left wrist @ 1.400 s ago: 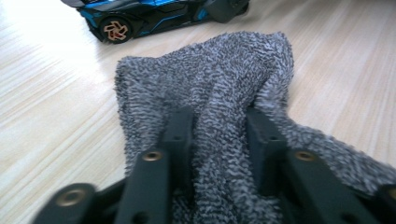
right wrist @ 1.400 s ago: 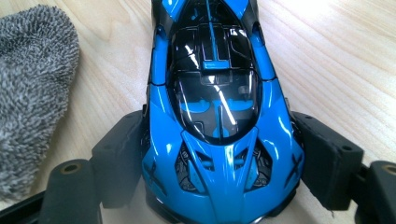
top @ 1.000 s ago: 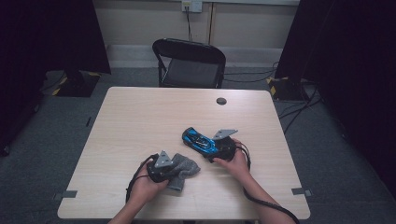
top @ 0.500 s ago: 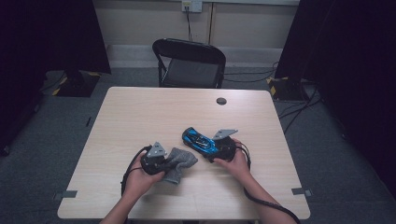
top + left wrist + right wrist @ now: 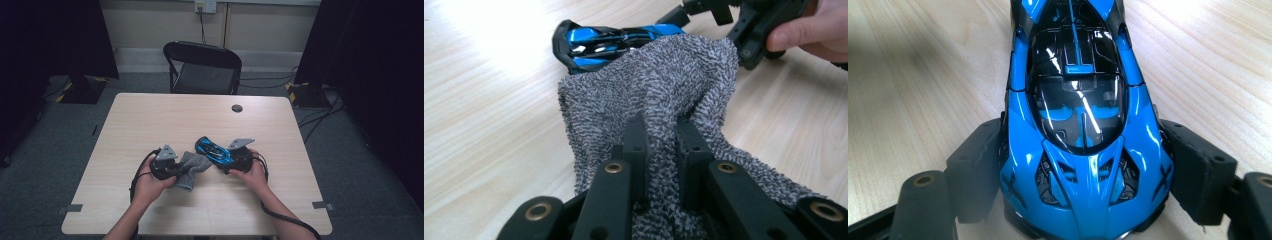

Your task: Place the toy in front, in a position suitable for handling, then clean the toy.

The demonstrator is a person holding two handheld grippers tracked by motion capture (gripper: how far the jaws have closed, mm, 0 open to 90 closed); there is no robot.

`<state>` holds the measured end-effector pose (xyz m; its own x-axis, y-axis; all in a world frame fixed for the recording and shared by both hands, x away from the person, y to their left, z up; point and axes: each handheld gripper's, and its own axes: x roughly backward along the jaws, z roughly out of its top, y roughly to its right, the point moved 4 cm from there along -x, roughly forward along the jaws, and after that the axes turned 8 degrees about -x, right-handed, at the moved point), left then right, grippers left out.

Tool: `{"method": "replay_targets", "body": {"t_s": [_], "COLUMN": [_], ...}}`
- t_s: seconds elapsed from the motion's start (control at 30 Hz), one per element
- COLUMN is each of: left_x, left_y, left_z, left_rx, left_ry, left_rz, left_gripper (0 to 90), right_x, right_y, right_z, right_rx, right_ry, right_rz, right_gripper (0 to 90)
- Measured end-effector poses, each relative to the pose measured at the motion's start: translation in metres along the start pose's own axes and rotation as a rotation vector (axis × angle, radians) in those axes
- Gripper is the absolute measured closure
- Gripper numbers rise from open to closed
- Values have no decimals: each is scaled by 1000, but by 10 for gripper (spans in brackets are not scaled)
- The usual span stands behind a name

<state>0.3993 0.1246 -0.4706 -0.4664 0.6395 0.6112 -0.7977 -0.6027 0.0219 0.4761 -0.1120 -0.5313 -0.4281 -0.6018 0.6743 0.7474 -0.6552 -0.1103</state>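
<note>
A blue and black toy car rests on the wooden table, clamped at its sides by my right gripper. In the right gripper view the jaws press on both flanks of the toy car. My left gripper is shut on a grey terry cloth, which hangs from it right beside the car. In the left gripper view the grey cloth bunches between the two black fingers and drapes in front of the toy car.
A small dark round disc lies at the table's far side. A black folding chair stands behind the table. Cables trail from both grippers over the near edge.
My left gripper has lifted and moved right with the grey cloth, bringing it up against the car. The right gripper and the car have stayed put.
</note>
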Motion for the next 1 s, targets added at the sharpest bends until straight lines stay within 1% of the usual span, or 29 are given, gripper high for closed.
{"method": "replay_targets", "body": {"t_s": [0.07, 0.1, 0.17, 0.2, 0.23, 0.27, 0.33, 0.4, 0.43, 0.47, 0.5, 0.57, 0.63, 0.8, 0.83, 0.87, 0.9, 0.97, 1.0], "left_x": [0, 0, -1, -1, -1, -3, -4, -7, -7, -10, -12, -15, -16, -32, -36, -38, -38, -46, -52], "left_y": [-1, -3, -5, -5, -6, -8, -11, -12, -12, -14, -14, -16, -17, -17, -15, -15, -15, -11, -9], "left_z": [3, 6, 11, 11, 14, 19, 24, 29, 29, 34, 36, 40, 41, 45, 46, 46, 46, 49, 52], "left_rx": [2, -10, -2, -2, -5, -10, -17, -13, -13, -12, -17, -22, -18, -18, -20, -31, -31, -29, -46], "left_ry": [0, -4, 9, 9, 10, 12, 12, 16, 16, 20, 15, 18, 19, 4, -4, -9, -9, -10, -16], "left_rz": [-7, -2, -6, -6, -4, -3, 2, 1, 1, 0, -1, -1, -5, -9, -15, -16, -16, -31, -31], "left_gripper": [789, 790, 790, 790, 790, 790, 790, 790, 790, 790, 790, 790, 790, 790, 790, 790, 790, 790, 790], "right_x": [0, 0, 0, 0, 0, 0, 0, 0, 0, 0, 0, 0, 0, 0, 0, 0, 0, 0, 0], "right_y": [0, 0, 0, 0, 0, 0, 0, 0, 0, 0, 0, 0, 0, 0, 0, 0, 0, 0, 0], "right_z": [0, 0, 0, 0, 0, 0, 0, 0, 0, 0, 0, 0, 0, 0, 0, 0, 0, 0, 0], "right_rx": [1, 0, -1, 0, 0, 0, 0, 0, 0, 0, 0, 0, 0, 0, 0, 0, 0, -1, 0], "right_ry": [0, 0, 0, 0, 0, 0, 0, 0, 0, 0, 0, 0, 0, 0, 0, 0, 0, 0, 0], "right_rz": [0, 0, 0, 0, 0, 0, 0, 0, 0, 0, 0, 0, 0, 0, 0, 0, 0, 0, 0], "right_gripper": [242, 242, 242, 242, 242, 242, 242, 242, 242, 242, 242, 242, 243, 242, 242, 242, 242, 242, 242]}}
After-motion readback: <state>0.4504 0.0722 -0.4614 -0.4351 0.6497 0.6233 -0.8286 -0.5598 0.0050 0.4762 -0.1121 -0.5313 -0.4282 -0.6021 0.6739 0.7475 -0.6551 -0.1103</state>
